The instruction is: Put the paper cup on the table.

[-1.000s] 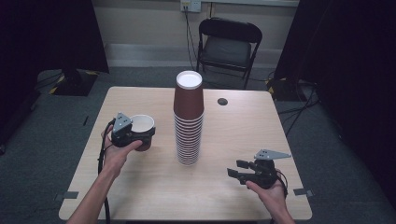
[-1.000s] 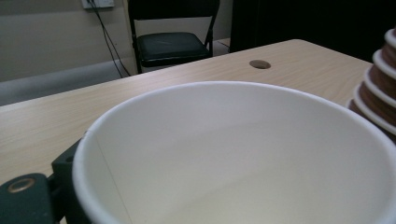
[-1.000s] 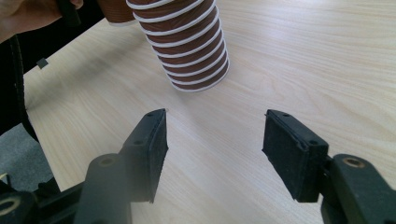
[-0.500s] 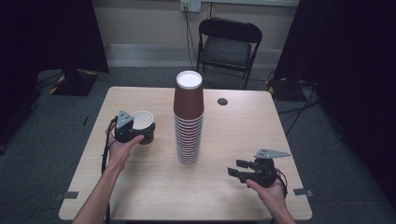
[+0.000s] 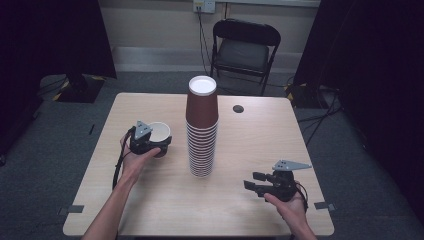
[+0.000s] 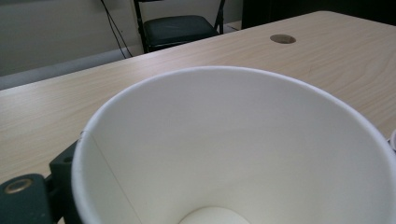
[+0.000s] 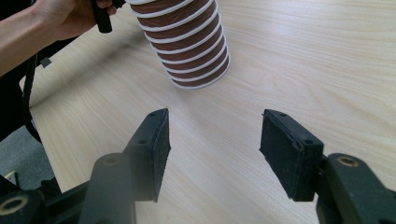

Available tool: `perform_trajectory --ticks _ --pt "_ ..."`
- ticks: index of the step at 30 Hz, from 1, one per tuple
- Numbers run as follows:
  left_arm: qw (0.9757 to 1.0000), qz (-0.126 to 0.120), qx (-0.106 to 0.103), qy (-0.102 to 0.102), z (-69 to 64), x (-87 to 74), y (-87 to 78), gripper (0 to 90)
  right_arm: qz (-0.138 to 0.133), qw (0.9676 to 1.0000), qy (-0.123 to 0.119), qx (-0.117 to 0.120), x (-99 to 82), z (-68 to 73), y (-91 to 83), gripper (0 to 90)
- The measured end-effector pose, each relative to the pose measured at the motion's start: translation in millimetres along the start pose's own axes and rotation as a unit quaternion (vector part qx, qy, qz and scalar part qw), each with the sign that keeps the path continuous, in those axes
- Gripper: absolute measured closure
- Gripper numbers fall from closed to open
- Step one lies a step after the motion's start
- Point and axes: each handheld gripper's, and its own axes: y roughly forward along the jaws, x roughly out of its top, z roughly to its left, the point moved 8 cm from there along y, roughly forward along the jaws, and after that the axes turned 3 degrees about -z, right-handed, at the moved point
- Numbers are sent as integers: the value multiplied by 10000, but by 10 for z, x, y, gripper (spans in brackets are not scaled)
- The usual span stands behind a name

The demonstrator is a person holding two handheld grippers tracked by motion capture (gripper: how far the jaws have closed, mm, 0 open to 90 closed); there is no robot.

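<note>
I see a pale wood-grain worktop [image 5: 150, 200] with rounded corners. At its middle stands a tall stack [image 5: 202, 131] of brown paper cups, tapered, each with a thin white rolled rim, so the lower part reads as ribbed bands; the top one shows a white inside. A small dark round disc [image 5: 238, 108] lies toward the far edge, right of the stack.

My left hand-held gripper [image 5: 150, 145] sits near the left edge, left of the stack, closed on a single cup [image 6: 233, 154]: one black jaw presses the cup's outer wall at its rim. The cup is upright, smooth matte white inside with a straight side seam and a flat round bottom.

My right hand-held gripper [image 7: 212, 144] rests near the front right corner, jaws standing wide apart with nothing between them, flat black textured pads facing each other over bare wood, pointing toward the stack's base.
</note>
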Motion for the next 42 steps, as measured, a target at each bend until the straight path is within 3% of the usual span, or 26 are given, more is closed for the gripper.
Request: perform_trajectory --ticks 1,4,10,13,15,18,23,26,30,35,39,41,42 --pt "10000 13 -26 -72 -8 -3 -2 69 -1 10000 5 -17 -1 -6 -2 427" --pt "9999 101 -5 82 -15 -20 -22 68 2 10000 13 -29 -5 -17 -1 426" --pt "9999 105 30 -2 4 -54 -60 70 -12 10000 -53 -7 19 22 -4 421" --pt "9995 242 104 173 8 -90 -52 76 -1 10000 -68 -16 14 33 -2 420" --pt "9995 307 85 76 4 -111 -54 84 -16 10000 -44 -47 14 33 -8 420" --pt "9992 321 131 177 -5 -128 -74 92 -116 9999 -38 -97 29 21 -29 422" --pt "9989 441 166 84 3 -147 -102 94 -125 9999 -52 -98 32 25 -21 422" --pt "9975 635 220 221 -13 -189 -105 100 -127 9998 -62 -105 36 34 -22 422" --pt "9971 745 108 60 -7 -235 -104 117 -163 9998 -58 -121 39 29 -47 422" --pt "9957 913 84 151 -4 -283 -108 131 -184 9997 -48 -141 35 31 -69 434" --pt "9959 894 106 98 -9 -310 -113 135 -262 9995 -87 -128 54 56 -94 439" --pt "9946 1005 130 231 -13 -359 -116 144 -281 9995 -92 -131 55 55 -102 439" --pt "9949 993 115 161 -19 -370 -118 151 -284 9995 -86 -135 54 54 -106 439"
